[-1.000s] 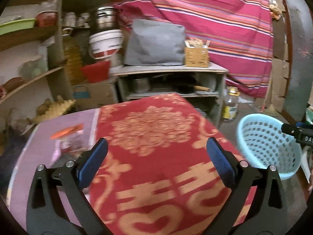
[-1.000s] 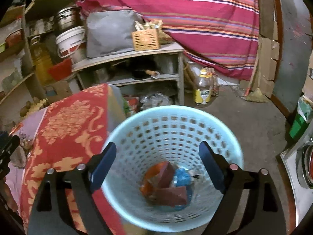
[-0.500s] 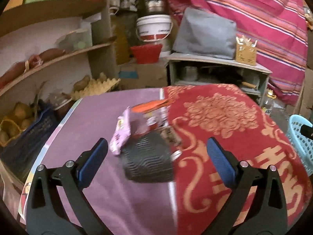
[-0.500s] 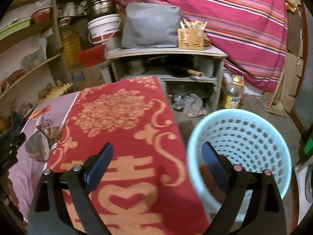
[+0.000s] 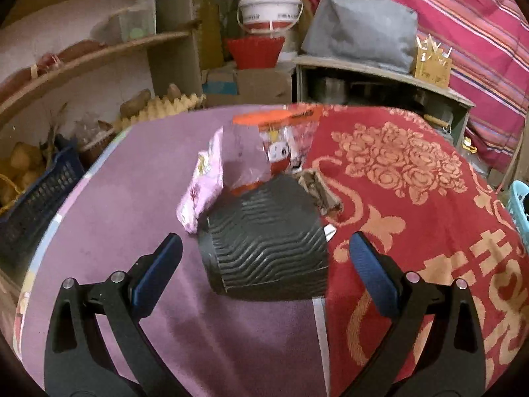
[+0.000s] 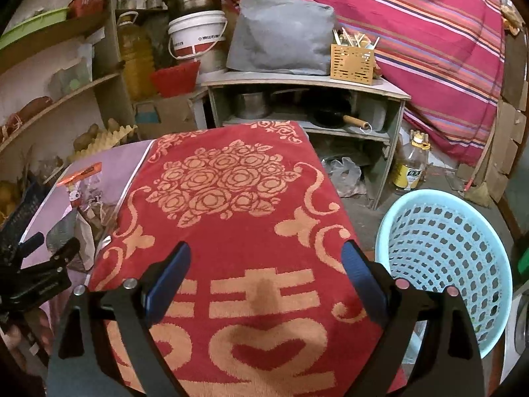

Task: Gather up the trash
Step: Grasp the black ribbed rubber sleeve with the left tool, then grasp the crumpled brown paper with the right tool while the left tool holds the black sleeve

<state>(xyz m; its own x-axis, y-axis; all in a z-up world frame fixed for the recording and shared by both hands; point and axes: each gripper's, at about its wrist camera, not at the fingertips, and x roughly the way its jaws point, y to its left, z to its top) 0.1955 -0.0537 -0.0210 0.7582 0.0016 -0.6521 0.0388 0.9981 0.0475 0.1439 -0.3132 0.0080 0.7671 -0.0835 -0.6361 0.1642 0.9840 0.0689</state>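
Purple tabletop [image 5: 125,198]: wrapper heap [image 5: 251,152] half-hidden behind ribbed cup [image 5: 264,241]; both grippers' jaws released, empty

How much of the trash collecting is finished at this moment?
Both grippers are open and empty. The left gripper points at a black ribbed cup lying beside wrappers on the table. The blue basket stands by the table; its bottom is hidden. So that pile is left.

One black ribbed cup [image 5: 267,241], one pink wrapper [image 5: 206,185], one orange-topped packet [image 5: 284,139], one blue basket [image 6: 443,258], two tools.
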